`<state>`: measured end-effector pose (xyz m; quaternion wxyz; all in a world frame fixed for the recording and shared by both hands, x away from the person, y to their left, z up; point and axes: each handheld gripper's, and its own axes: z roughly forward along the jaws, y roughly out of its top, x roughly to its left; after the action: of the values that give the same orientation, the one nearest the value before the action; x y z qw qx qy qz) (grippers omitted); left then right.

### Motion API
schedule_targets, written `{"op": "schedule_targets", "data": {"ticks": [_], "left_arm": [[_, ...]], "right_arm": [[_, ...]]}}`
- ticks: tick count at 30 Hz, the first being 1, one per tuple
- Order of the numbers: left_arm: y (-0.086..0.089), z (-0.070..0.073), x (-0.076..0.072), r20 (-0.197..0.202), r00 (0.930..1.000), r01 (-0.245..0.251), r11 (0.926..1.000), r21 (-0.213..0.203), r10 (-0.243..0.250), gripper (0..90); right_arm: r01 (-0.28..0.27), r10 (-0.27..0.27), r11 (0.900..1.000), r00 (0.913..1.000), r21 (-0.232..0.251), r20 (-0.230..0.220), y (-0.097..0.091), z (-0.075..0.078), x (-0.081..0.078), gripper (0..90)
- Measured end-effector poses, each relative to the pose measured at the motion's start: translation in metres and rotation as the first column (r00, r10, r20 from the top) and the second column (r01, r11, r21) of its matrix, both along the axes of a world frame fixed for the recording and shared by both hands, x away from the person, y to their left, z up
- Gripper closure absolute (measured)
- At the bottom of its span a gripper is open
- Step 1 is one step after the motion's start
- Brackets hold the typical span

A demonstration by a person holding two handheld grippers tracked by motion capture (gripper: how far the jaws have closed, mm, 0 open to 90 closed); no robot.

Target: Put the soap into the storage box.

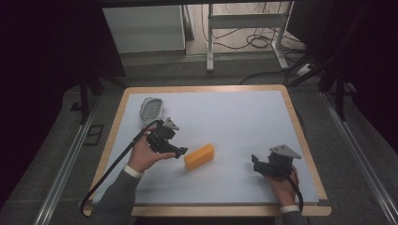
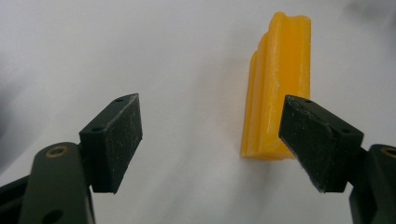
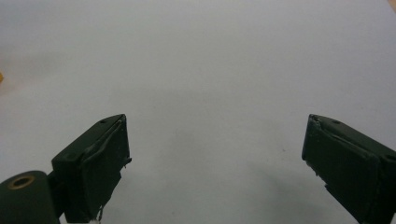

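A yellow-orange ridged block point(image 1: 199, 156) lies near the middle of the white table mat point(image 1: 234, 122). My left gripper point(image 1: 180, 151) is just left of it, jaws pointing at its near end. In the left gripper view my gripper point(image 2: 212, 140) is open, and the block point(image 2: 278, 88) lies ahead, partly behind the right jaw, not between the pads. My right gripper point(image 1: 256, 164) hovers at the right front of the mat, apart from the block. In the right gripper view it point(image 3: 215, 161) is open wide over bare mat.
A small oval wire basket point(image 1: 150, 108) sits at the mat's far left corner. The wooden table edge point(image 1: 300, 136) frames the mat. Beyond the table stand a desk frame point(image 1: 246, 33) and floor cables. Cables trail from both grippers toward the front edge.
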<state>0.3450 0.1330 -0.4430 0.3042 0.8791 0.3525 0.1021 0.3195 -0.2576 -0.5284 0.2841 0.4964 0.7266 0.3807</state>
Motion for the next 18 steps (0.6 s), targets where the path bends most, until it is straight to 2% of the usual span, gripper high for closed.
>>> {"op": "schedule_targets", "data": {"ticks": [10,13,18], "left_arm": [[-0.008,-0.006,0.001,-0.019,0.9997,0.012,0.9999,-0.004,-0.012,22.7],[-0.013,-0.006,0.001,-0.013,0.9998,0.017,0.9997,0.019,-0.017,22.3],[-0.022,-0.002,0.001,-0.009,0.9992,0.039,0.9992,0.002,-0.039,23.0]], "right_arm": [[0.003,-0.003,1.0,1.0,-0.002,0.0,0.0,0.0,0.0,7.7],[0.003,-0.003,1.0,1.0,-0.002,0.001,0.0,0.0,0.0,7.7],[0.003,-0.003,1.0,1.0,-0.003,0.002,0.0,0.0,0.0,7.7]]}}
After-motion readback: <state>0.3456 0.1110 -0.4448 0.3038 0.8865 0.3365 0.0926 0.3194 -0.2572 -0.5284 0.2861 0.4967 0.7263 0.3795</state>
